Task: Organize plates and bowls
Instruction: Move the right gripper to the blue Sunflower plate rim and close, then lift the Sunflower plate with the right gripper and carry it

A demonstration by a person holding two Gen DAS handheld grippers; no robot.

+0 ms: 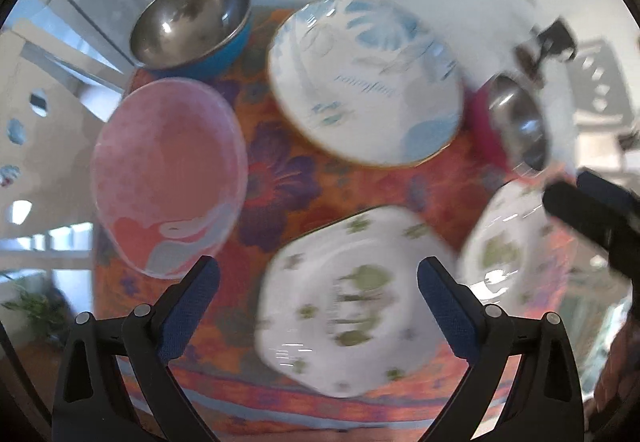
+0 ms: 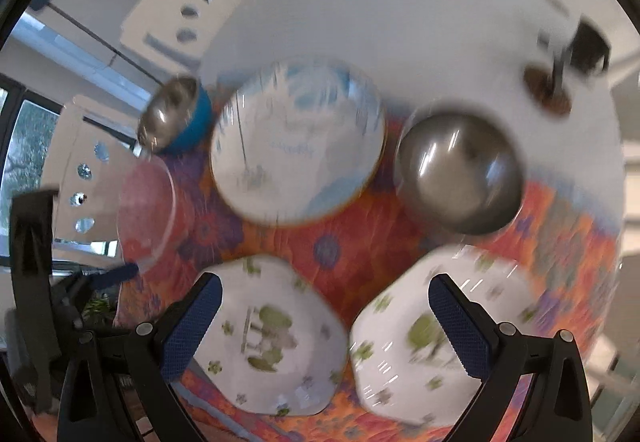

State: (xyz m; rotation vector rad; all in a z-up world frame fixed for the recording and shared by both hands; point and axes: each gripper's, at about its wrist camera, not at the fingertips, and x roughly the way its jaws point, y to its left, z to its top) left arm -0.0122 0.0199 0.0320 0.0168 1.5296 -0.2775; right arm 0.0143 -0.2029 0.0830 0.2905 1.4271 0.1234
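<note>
**Six loose dishes, two empty grippers, and little room between rims**

Both tools hang above the orange floral tablecloth [image 1: 296, 169] with their blue-padded fingers spread wide and nothing between them. The left gripper [image 1: 318, 282] hovers over the left white angular plate with green flower print [image 1: 344, 302]; the right gripper [image 2: 326, 302] hangs over the gap between that plate [image 2: 272, 334] and the matching white green-flowered dish [image 2: 436, 334] beside it.

Farther back sit the round white plate with blue leaf print [image 1: 364, 81], the translucent pink plate [image 1: 168, 173], the steel bowl with blue outside [image 1: 192, 25] and the steel bowl with magenta outside [image 1: 516, 121].

Judged from this layout, the main risks are:

- **Slip:** glazed plates lying flat offer only a thin rim to pinch; a shallow bite could let one drop.
- **Knock-on contact:** the two green-printed pieces lie just beside each other, so lifting one may nudge the other.
- **Gripper clash:** both tools work close together over the same corner.
- **Cloth drag:** sliding a dish could bunch the fabric and shift its neighbours.

Both views are motion-blurred, so exact rim gaps cannot be told.
</note>
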